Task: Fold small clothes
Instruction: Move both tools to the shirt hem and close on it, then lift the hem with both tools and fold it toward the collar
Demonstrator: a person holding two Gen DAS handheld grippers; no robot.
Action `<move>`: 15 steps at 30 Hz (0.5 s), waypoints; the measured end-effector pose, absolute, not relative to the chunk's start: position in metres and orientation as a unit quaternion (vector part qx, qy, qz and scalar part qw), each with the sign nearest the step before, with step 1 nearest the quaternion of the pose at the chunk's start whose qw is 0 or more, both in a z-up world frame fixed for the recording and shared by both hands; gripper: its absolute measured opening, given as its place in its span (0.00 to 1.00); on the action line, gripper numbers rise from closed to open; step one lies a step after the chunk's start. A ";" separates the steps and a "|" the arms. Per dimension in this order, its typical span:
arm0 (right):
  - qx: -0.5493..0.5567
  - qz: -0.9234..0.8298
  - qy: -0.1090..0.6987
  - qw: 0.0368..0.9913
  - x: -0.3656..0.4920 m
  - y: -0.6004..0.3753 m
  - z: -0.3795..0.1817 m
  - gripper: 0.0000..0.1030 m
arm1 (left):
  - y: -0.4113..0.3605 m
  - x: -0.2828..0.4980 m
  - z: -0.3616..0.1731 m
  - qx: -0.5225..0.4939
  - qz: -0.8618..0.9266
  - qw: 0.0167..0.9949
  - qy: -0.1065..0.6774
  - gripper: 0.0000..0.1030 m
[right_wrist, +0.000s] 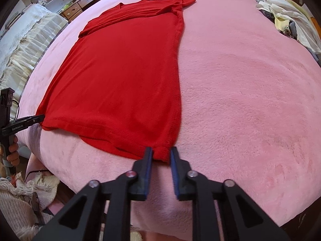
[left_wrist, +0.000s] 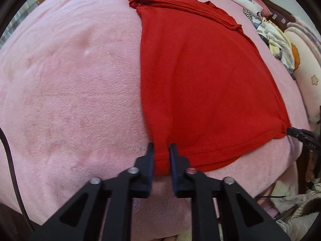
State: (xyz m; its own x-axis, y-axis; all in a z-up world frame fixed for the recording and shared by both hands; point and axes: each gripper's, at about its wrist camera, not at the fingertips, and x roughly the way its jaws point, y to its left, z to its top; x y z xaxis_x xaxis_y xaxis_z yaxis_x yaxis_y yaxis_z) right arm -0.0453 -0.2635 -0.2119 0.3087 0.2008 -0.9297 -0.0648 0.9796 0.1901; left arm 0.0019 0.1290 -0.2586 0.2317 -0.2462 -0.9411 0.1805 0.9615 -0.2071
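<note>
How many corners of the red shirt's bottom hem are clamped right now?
2. The left gripper pinches the red shirt at its left hem corner; the right gripper pinches the right hem corner. Both far-end sleeves lie free.

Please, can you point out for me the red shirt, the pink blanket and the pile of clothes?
red shirt (left_wrist: 200,84): left wrist view, middle of its body.
pink blanket (right_wrist: 250,100): right wrist view, bare part right of the shirt.
pile of clothes (right_wrist: 289,20): right wrist view, a pale garment on top.
</note>
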 end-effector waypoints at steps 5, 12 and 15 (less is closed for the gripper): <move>0.027 0.077 0.573 0.816 -0.048 -0.254 -0.204 0.07 | 0.126 -0.002 -0.243 -0.012 -0.122 0.799 0.589 0.05; 0.020 0.067 0.513 0.856 -0.028 -0.256 -0.146 0.07 | 0.136 0.028 -0.171 -0.036 -0.114 0.842 0.526 0.05; 0.025 0.060 0.477 0.876 -0.002 -0.261 -0.115 0.07 | 0.138 0.059 -0.138 -0.055 -0.104 0.861 0.495 0.05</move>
State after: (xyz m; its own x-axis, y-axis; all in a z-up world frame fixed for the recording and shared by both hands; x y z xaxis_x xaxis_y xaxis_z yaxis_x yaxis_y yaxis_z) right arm -0.0016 -0.2610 -0.1150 0.5375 0.1291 -0.8334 -0.0806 0.9916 0.1016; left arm 0.0593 0.1385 -0.1381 0.4876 -0.2336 -0.8412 0.1254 0.9723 -0.1973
